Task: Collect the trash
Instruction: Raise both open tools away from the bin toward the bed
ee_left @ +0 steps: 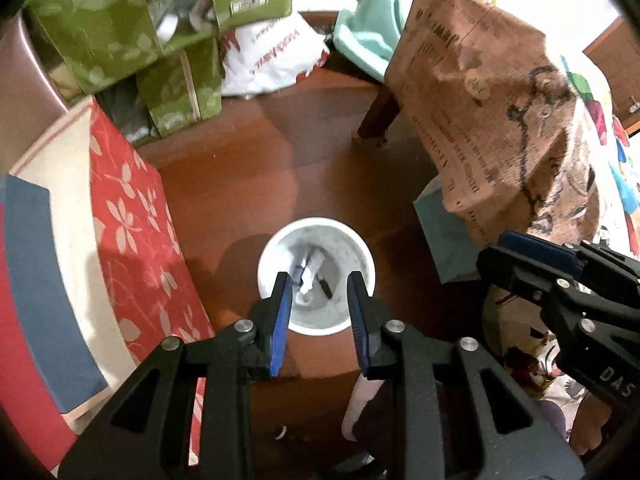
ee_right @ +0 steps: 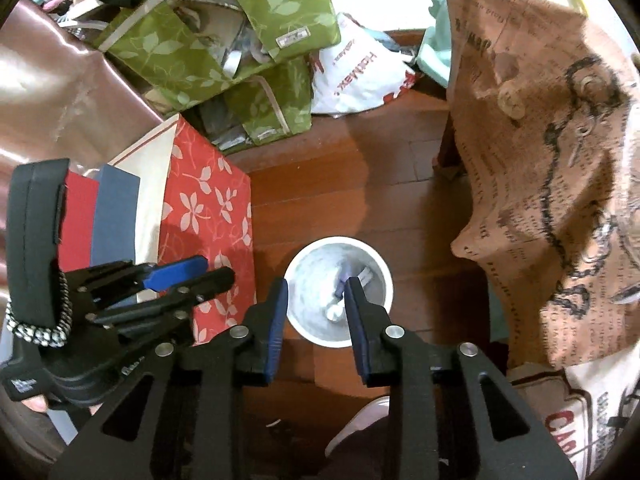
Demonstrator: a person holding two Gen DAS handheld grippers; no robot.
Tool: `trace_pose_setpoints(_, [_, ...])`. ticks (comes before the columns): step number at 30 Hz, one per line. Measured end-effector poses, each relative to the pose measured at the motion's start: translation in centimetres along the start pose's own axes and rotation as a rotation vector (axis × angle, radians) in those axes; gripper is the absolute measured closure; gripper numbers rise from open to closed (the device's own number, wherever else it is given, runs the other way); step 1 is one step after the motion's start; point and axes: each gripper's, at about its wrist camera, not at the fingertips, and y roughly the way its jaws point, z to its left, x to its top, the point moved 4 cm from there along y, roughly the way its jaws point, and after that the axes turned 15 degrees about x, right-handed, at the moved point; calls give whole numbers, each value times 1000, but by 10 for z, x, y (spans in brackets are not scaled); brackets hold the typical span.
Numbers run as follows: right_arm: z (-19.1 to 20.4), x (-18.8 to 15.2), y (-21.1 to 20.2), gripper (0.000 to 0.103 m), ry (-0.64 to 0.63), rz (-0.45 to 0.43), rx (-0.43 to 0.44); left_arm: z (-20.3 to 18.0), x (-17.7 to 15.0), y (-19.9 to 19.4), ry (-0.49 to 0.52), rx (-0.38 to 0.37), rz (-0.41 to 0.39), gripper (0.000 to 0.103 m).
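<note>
A white round bin [ee_left: 264, 264] stands on the wooden floor, straight below both grippers. Crumpled white paper [ee_left: 307, 280] and a dark pen-like piece [ee_left: 326, 289] lie at its bottom. My left gripper [ee_left: 320, 284] hangs over the bin's mouth, open, nothing between its blue pads. My right gripper [ee_right: 317, 285] points down over the same bin [ee_right: 304, 258], also open and empty; a white lump [ee_right: 334, 313] shows in the bin between its fingers. Each view catches the other gripper at its side: the right gripper [ee_left: 500, 254] and the left gripper [ee_right: 216, 272].
A red flowered box [ee_left: 136, 220] stands left of the bin, green leaf-print bags [ee_left: 112, 28] and a white plastic bag [ee_left: 272, 60] behind. A table under brown newsprint cloth [ee_left: 500, 120] with a dark leg [ee_left: 376, 116] is at the right. A small white scrap [ee_left: 282, 432] lies on the floor.
</note>
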Motion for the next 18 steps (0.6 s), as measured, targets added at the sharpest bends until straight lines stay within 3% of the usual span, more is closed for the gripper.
trace_pose_setpoints(7, [13,-4,-48,76,-42,-97,-32,-6,4,-59,11,-5,-127,75])
trace_pose_setpoints(15, [28,-18,-123,76,-80,-265,-75,-30,3,-139,37,-15,-300,75])
trace_pose_setpoints(18, [31,-27,-156,72,-92,-335,-96,-45,0,-168,54,-29,-352,74])
